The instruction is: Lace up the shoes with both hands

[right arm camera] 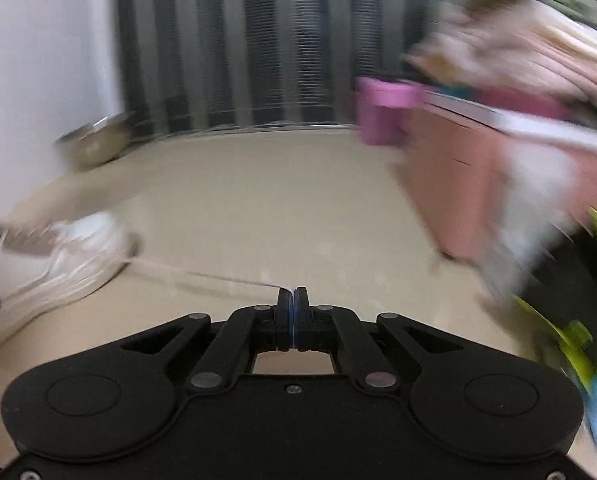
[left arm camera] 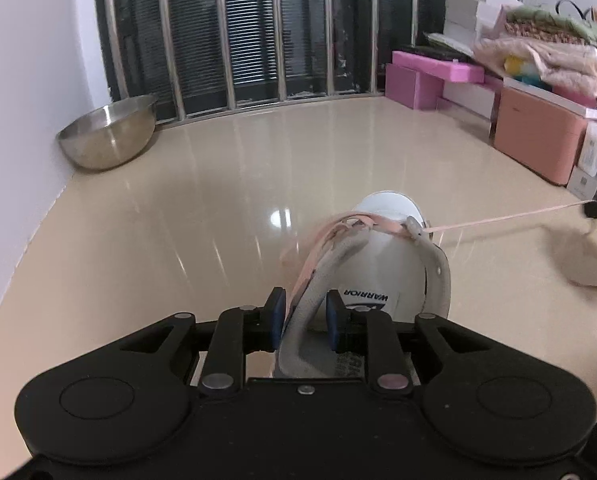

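On the glossy beige floor (left arm camera: 218,184) stands a white shoe (left arm camera: 382,256); the left gripper (left arm camera: 305,320) clamps its padded grey collar between blue pads. Only this sharp view shows the pink flat lace (left arm camera: 498,218) crossing the eyelets and a round steel bowl (left arm camera: 108,136). The blurred right view shows the right gripper (right arm camera: 293,300) pinched shut on the taut lace's end.

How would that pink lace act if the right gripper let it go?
Probably floppy: the pink lace looks thin and flat, straight only because the right gripper pulls it from the shoe. Likely very light; it should drop onto the floor.
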A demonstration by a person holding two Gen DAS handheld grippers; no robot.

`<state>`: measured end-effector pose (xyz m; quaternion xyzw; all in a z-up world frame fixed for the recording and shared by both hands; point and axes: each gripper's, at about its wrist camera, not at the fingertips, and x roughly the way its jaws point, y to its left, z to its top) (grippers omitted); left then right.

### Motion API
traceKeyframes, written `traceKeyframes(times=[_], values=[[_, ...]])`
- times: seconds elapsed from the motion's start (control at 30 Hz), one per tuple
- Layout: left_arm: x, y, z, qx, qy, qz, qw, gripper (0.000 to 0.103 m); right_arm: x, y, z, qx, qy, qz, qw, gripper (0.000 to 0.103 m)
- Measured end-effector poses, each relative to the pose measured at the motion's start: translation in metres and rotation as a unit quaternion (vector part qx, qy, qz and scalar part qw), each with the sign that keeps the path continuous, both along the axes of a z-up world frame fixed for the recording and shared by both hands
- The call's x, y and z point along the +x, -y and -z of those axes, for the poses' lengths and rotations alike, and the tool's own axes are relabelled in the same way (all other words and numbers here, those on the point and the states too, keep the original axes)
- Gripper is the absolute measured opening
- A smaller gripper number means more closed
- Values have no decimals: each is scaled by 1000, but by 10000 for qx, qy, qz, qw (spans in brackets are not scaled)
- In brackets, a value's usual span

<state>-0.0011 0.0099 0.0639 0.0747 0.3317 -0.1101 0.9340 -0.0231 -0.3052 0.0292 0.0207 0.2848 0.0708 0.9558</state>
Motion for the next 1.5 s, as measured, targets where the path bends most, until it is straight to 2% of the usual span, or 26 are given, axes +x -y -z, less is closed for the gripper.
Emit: traceKeyframes(times=[0.03,0.13,0.23,0.3,0.4,0.5,0.57,0.6,0.63,0.67,0.7,0.73,0.77,0.83,0.97,1.0,1.07,1.13,1.2,1.23,1.27,1.3,1.33,1.37,1.43,1.5], values=[[4,1,0,-5,-23,50,10000,22,-5,8,1,80,-27,186,9998,0],[24,1,1,-220,-120,-70,9997,19,-2,-10,-1,-248,102,-29,9996,0],[45,0,2,-667,-165,-636,9956,18,4,-25,-17,-345,389,-67,9986,0],[67,0,4,-986,-125,-1299,9865,17,18,-28,-32,-256,565,-2,9981,0],[109,7,7,-1095,7,-1848,9767,17,60,-40,-49,204,421,-86,9989,0],[156,9,10,-1509,-24,-2119,9656,19,110,-62,-60,1091,86,-741,9912,3],[166,1,0,-1743,-243,-1888,9661,25,142,-68,-59,1392,-485,-1097,9830,7],[169,-3,-5,-1855,-368,-1740,9664,25,144,-66,-64,1426,-600,-1133,9814,11],[159,-10,-14,-2018,-337,-1466,9678,27,145,-64,-69,1457,-707,-1169,9798,18],[139,-18,-23,-2037,-220,-1264,9706,38,132,-54,-73,1388,-522,-1219,9814,33],[119,-25,-31,-1997,-92,-1107,9735,58,120,-43,-77,1316,-337,-1267,9826,43],[97,-29,-36,-1857,53,-974,9778,66,104,-33,-73,1134,-172,-1275,9852,57],[75,-35,-36,-1658,154,-865,9822,70,89,-24,-70,949,-11,-1284,9872,58],[39,-47,-20,-1235,-23,-816,9890,70,71,-21,-47,369,-76,-1378,9897,57],[-10,-45,24,-535,-583,-1006,9918,68,87,-39,3,-1013,-438,-1214,9865,51],[-20,-41,32,-452,-663,-956,9922,68,95,-41,12,-1155,-420,-1213,9850,50],[-35,-36,39,-588,-758,-873,9915,68,115,-38,21,-1056,-537,-1307,9843,50],[-42,-31,42,-682,-813,-800,9911,63,131,-38,27,-1002,-643,-1391,9831,51],[-44,-25,45,-494,-800,-880,9917,37,139,-39,29,-946,-645,-1425,9831,50],[-43,-24,45,-401,-767,-928,9919,29,143,-39,30,-916,-648,-1443,9832,50],[-42,-24,44,-345,-745,-959,9920,14,143,-38,30,-789,-714,-1476,9833,48],[-43,-25,44,-446,-783,-953,9914,5,144,-36,30,-663,-780,-1508,9832,41],[-43,-28,44,-594,-818,-988,9899,5,145,-35,30,-534,-848,-1536,9830,11],[-45,-31,44,-755,-832,-1037,9882,4,143,-31,29,-318,-1001,-1398,9846,1],[-49,-35,46,-1086,-850,-1129,9840,0,127,-32,24,-3,-1402,-1127,9837,0],[-61,-36,47,-1494,-952,-1159,9773,0,87,-44,26,528,-1620,-1334,9763,0]])
